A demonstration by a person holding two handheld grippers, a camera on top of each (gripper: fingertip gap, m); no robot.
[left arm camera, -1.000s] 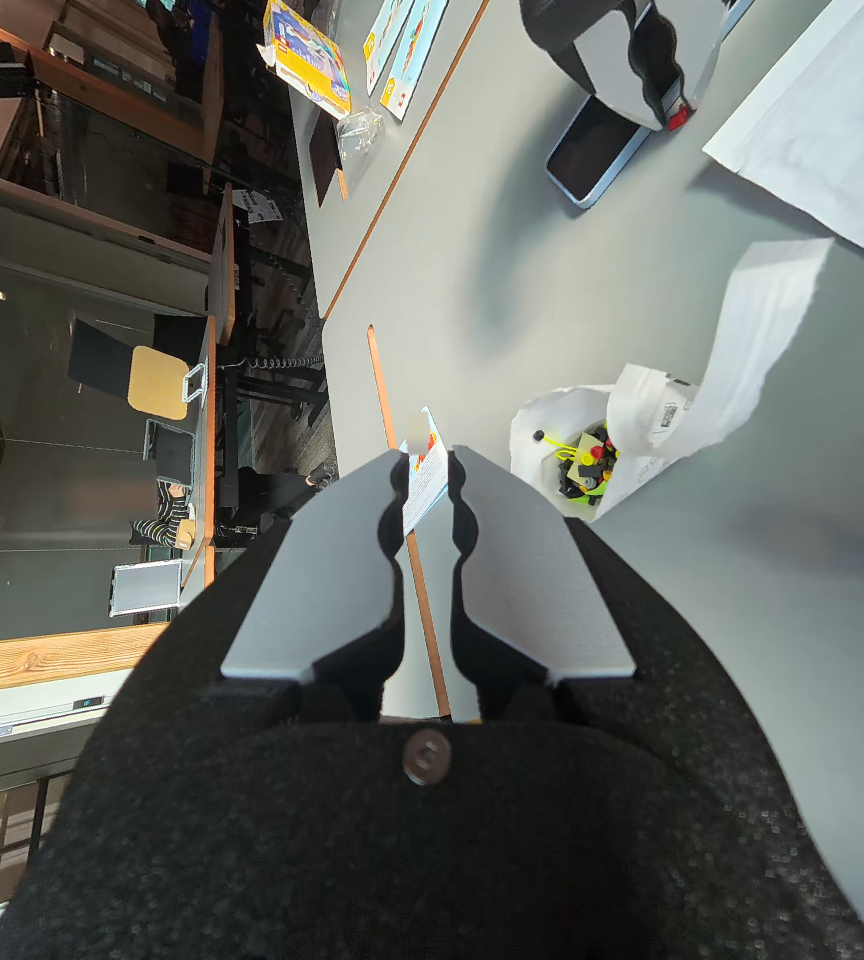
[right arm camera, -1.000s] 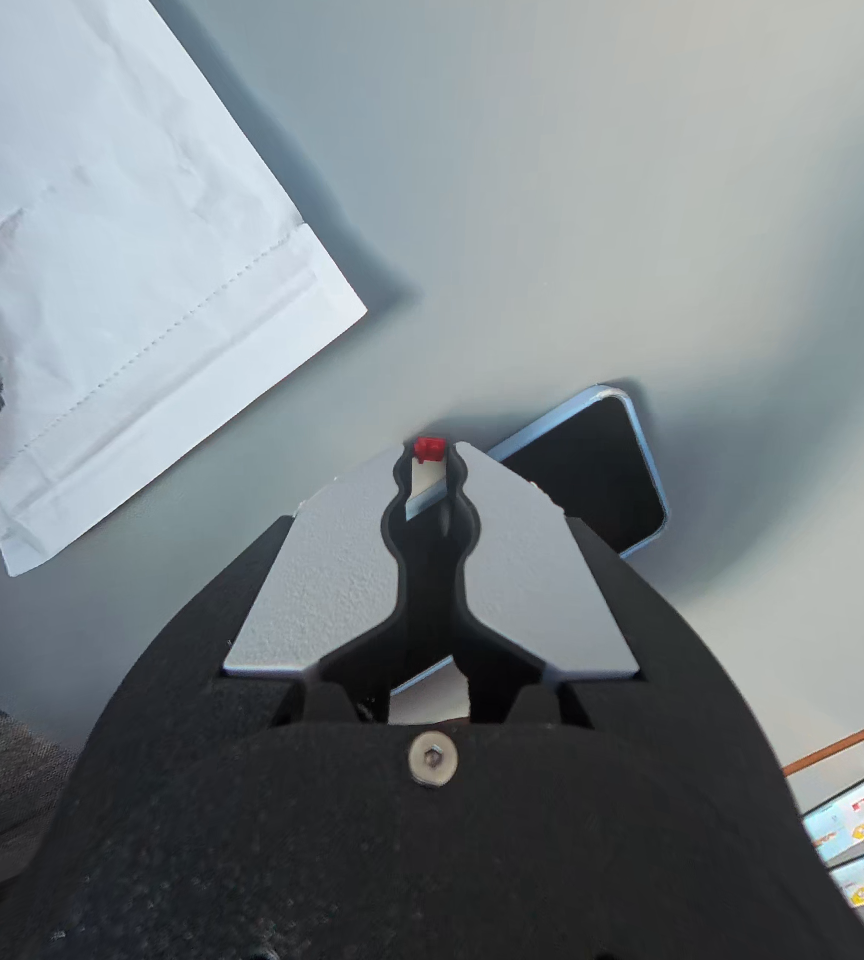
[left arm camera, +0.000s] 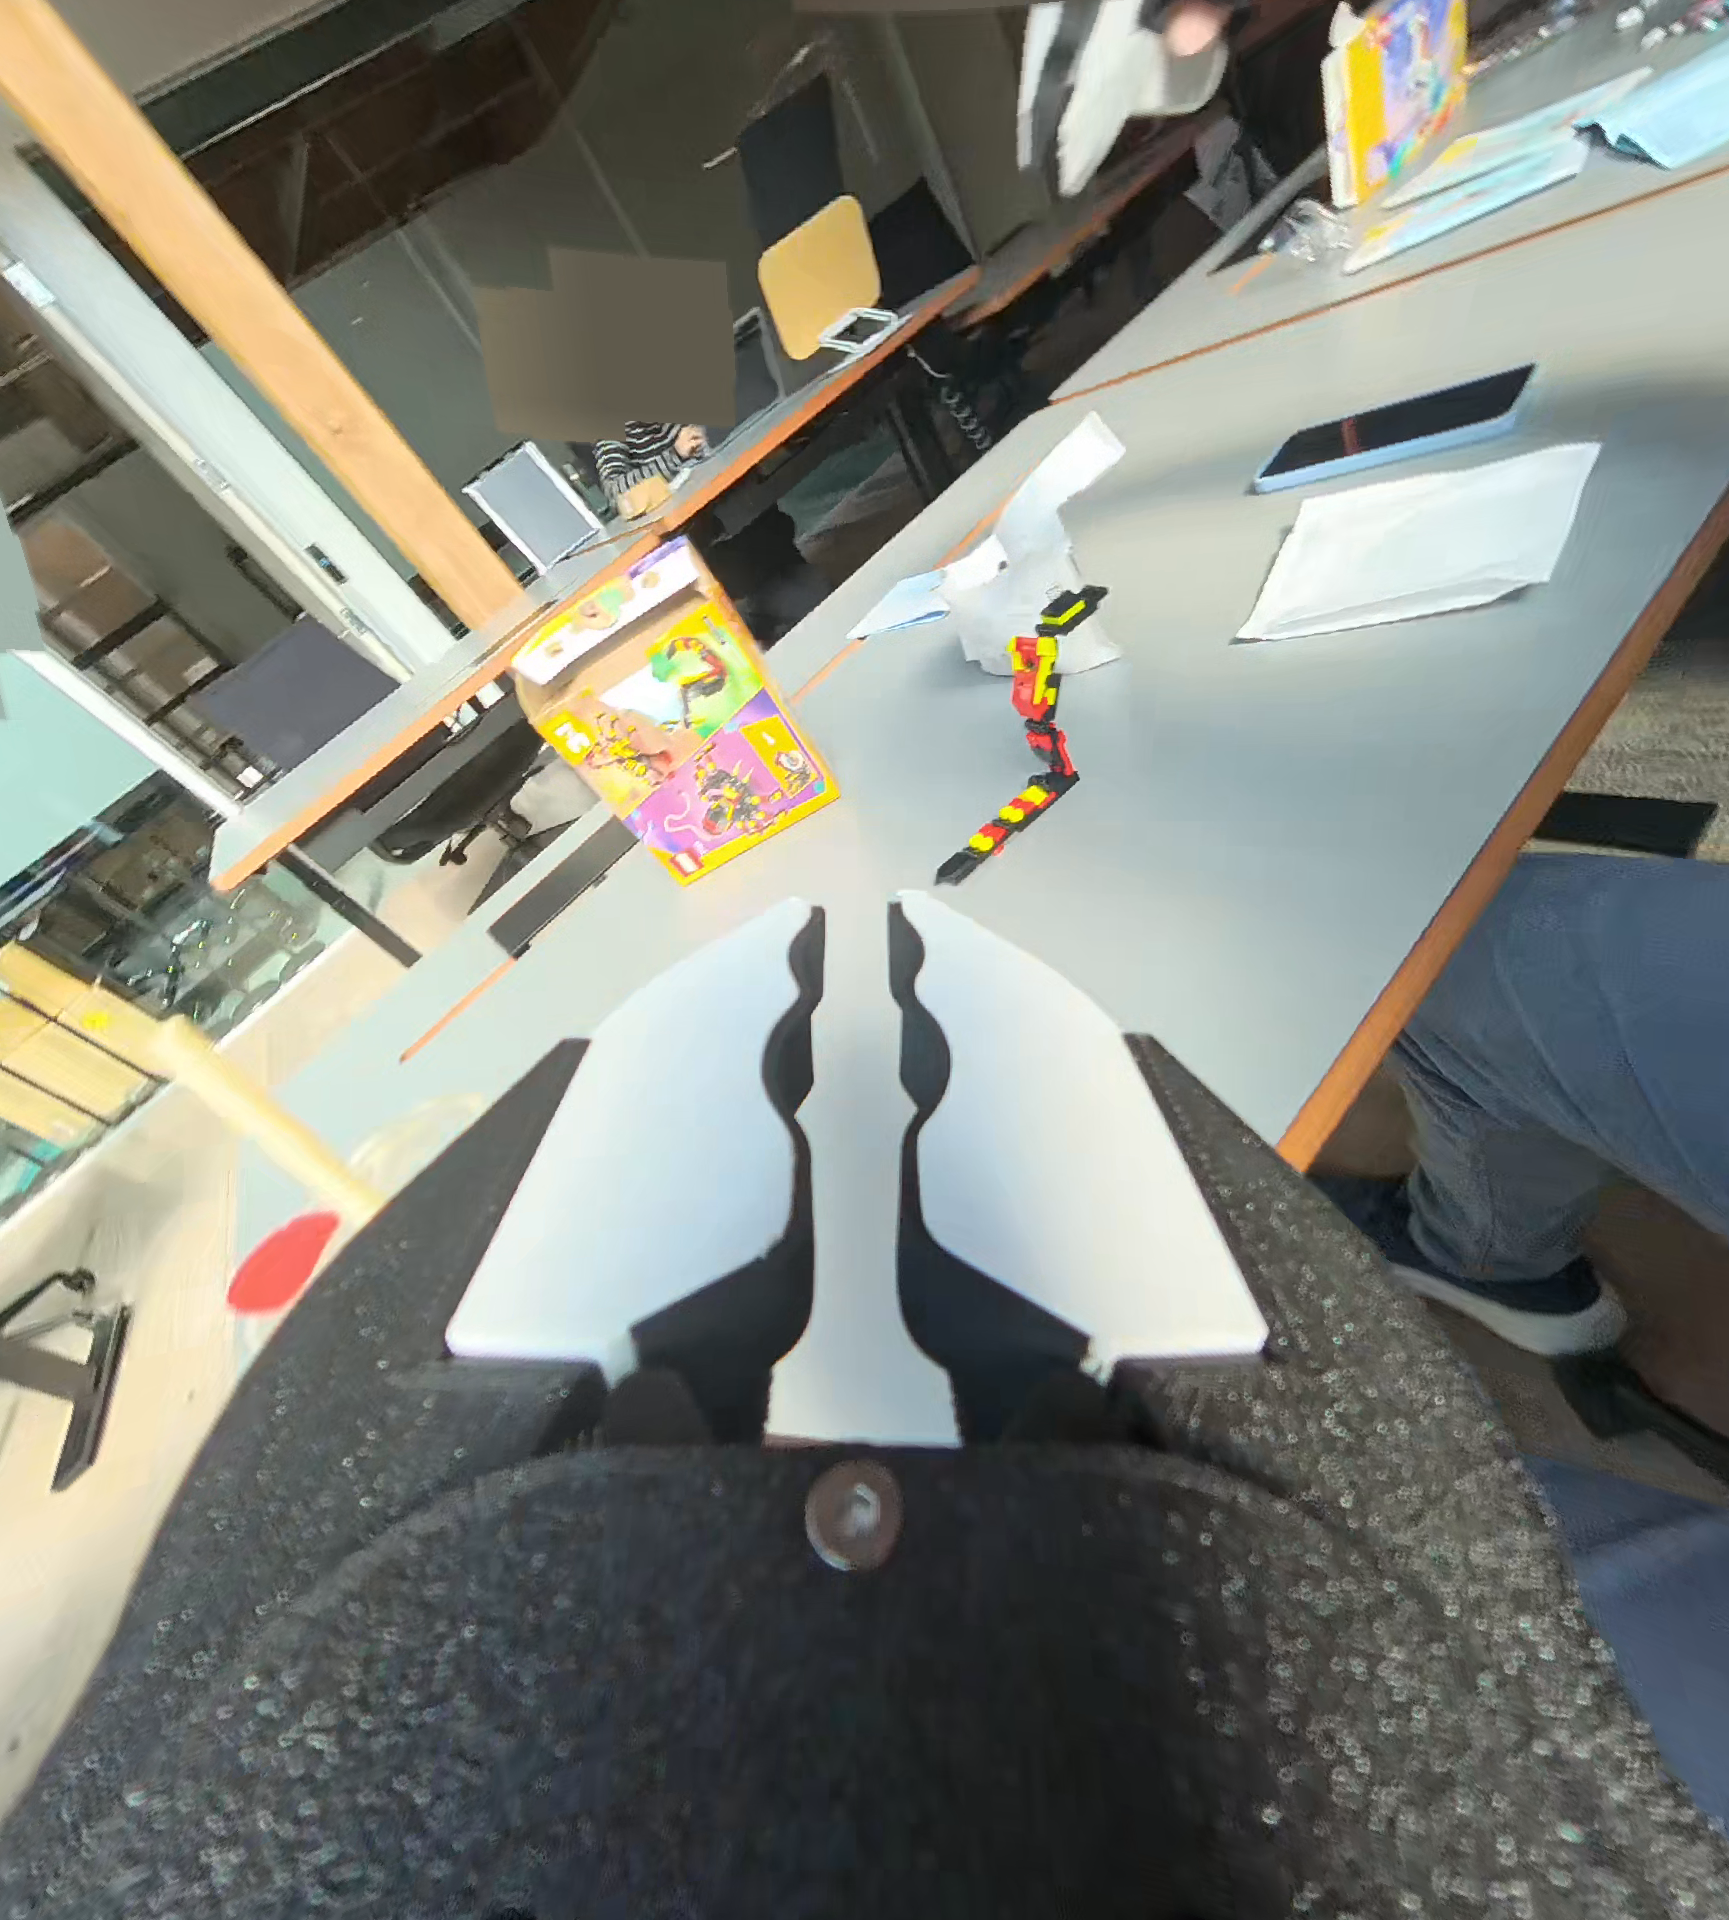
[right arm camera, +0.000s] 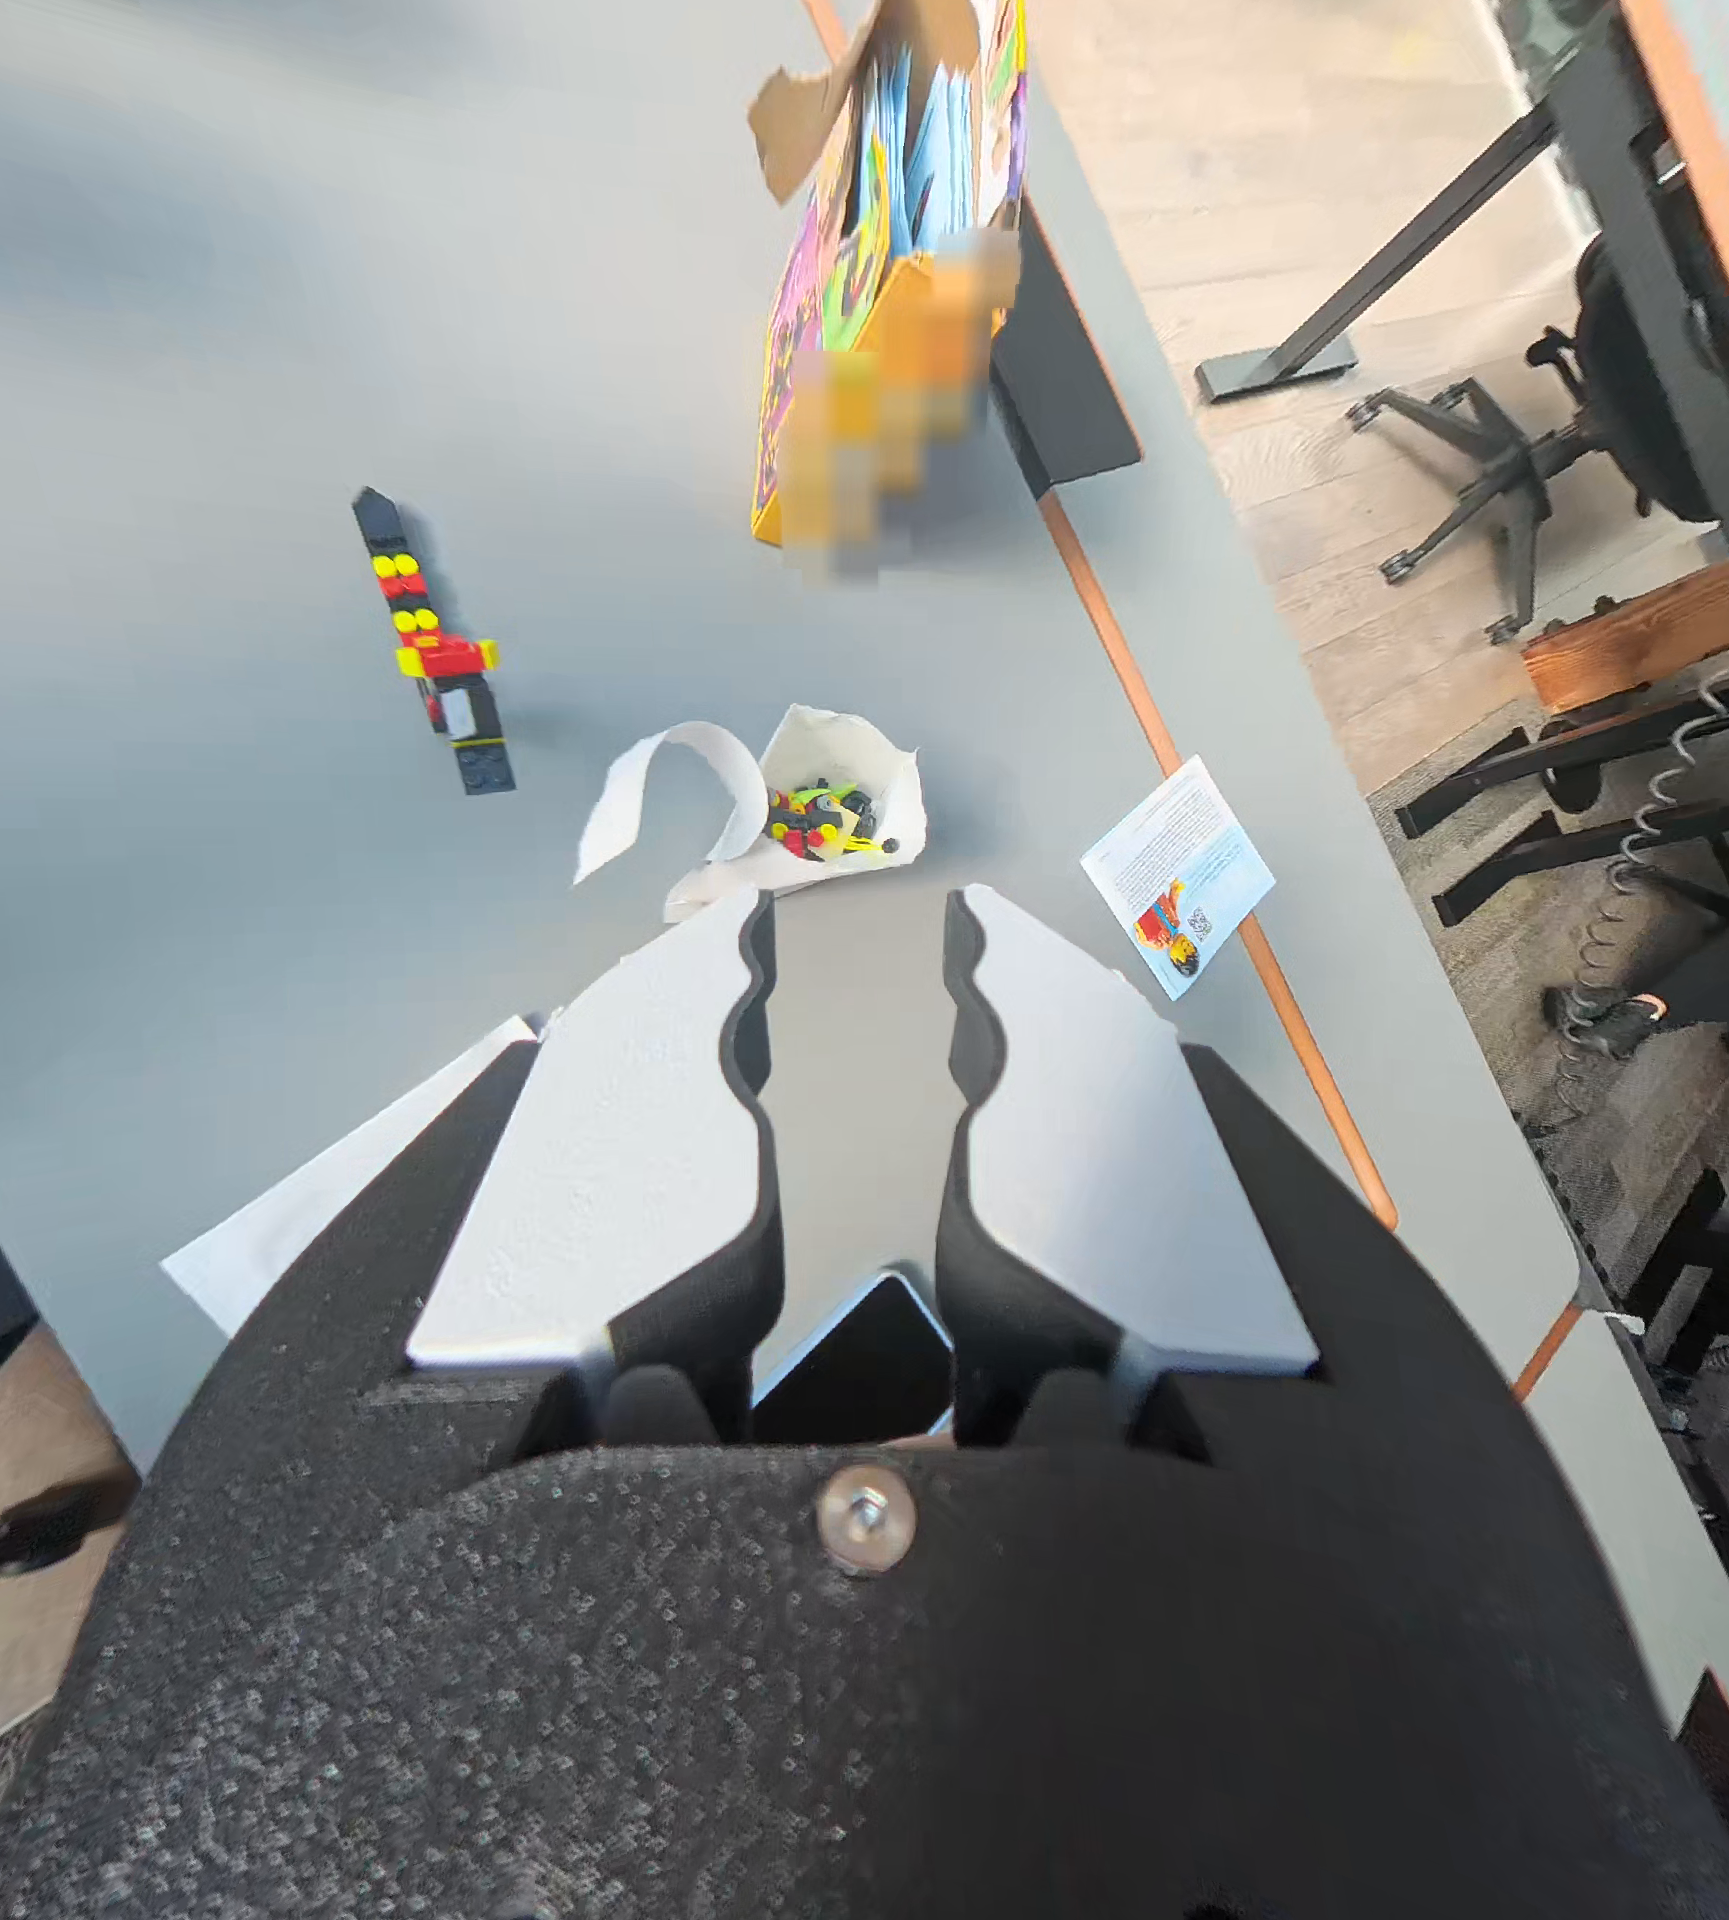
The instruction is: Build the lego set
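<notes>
1. Right gripper is parted wide and empty, above the phone.
2. Left gripper has a narrow gap, empty.
3. Torn paper bag keeps loose bricks together (farther on).
4. Half-built snake model lies far on the table.

We see the snake model on the grey table. It is a long chain of black, red and yellow bricks; its tail lies flat and the front part rises up, with the black and yellow head on top. Beside it lies a torn white bag, open, with small loose pieces in black, red, yellow and green inside. The yellow box stands upright near them, its top torn open.
</notes>
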